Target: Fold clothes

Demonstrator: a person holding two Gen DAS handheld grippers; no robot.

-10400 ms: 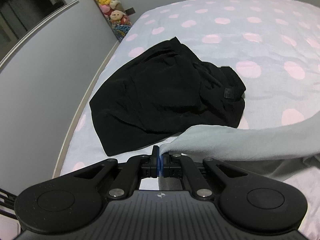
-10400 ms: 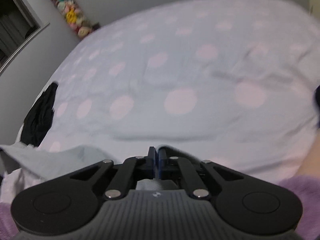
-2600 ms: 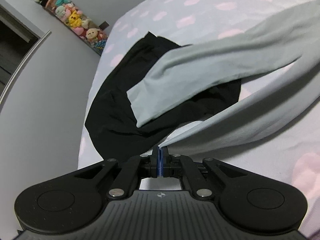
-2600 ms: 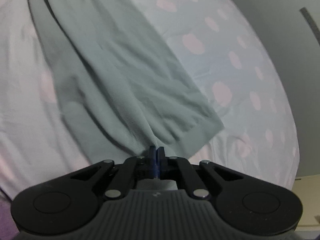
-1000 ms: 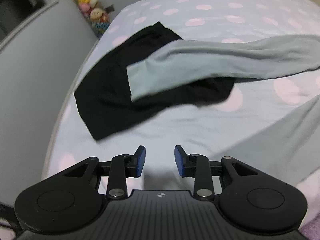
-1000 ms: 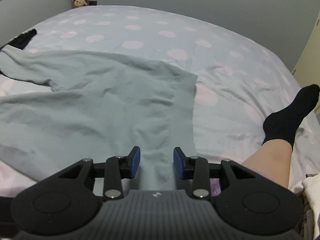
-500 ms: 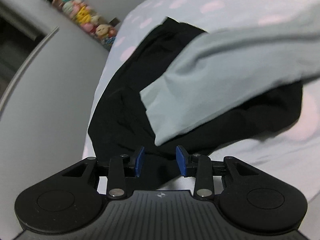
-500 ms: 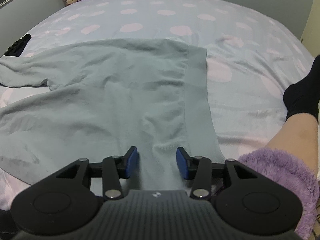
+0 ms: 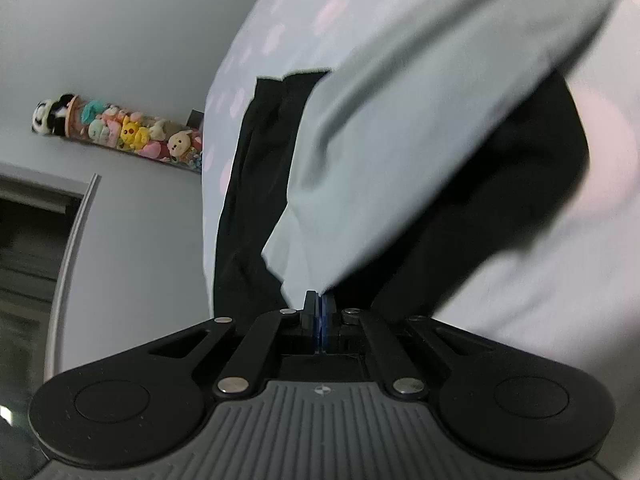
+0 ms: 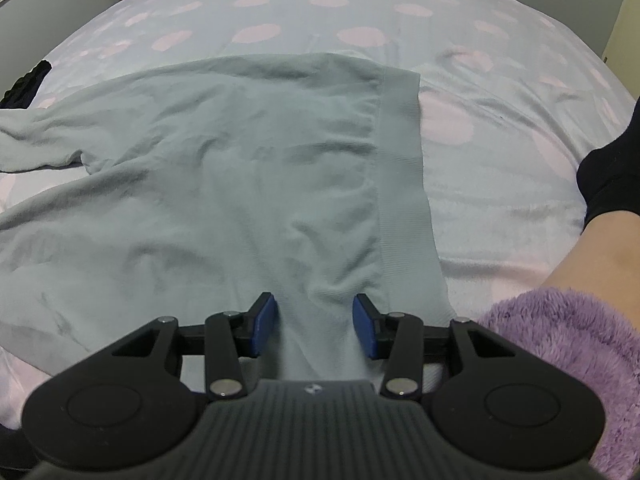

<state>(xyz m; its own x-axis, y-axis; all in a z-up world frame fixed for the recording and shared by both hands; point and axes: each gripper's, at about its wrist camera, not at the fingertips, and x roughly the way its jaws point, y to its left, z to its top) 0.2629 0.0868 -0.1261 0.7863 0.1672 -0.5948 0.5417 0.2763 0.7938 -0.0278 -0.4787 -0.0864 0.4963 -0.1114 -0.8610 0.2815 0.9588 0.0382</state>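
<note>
Left gripper (image 9: 320,300): blue pads pressed together, pinching the cuff end of the grey sweater's sleeve (image 9: 400,128). The sleeve runs up and away from the pinch, over the black garment (image 9: 256,200), which lies on the bed near its left edge. View is tilted and partly blurred, so the fold of the cuff at the pinch is hard to read.

Right gripper (image 10: 314,328): fingers spread wide, blue pads (image 10: 262,324) on either side of a low ridge of sweater cloth, not closed on it. Whether the pads touch the fabric cannot be told.

Grey sweater (image 10: 224,168): spread mostly flat on the bed (image 10: 500,92), body wrinkled, ribbed hem band (image 10: 404,184) along its right side, running away from the right gripper. One sleeve leads off to the sweater's left.

Right of the sweater: a fuzzy purple cuff (image 10: 560,360) nearest, then a bare leg ending in a black sock (image 10: 612,176), resting on the sheet.

Bed sheet is pale with pink dots.

Beyond the sweater, past the bed's far left corner: a clear tube of plush toys (image 9: 120,132) against the grey wall (image 9: 120,28).
</note>
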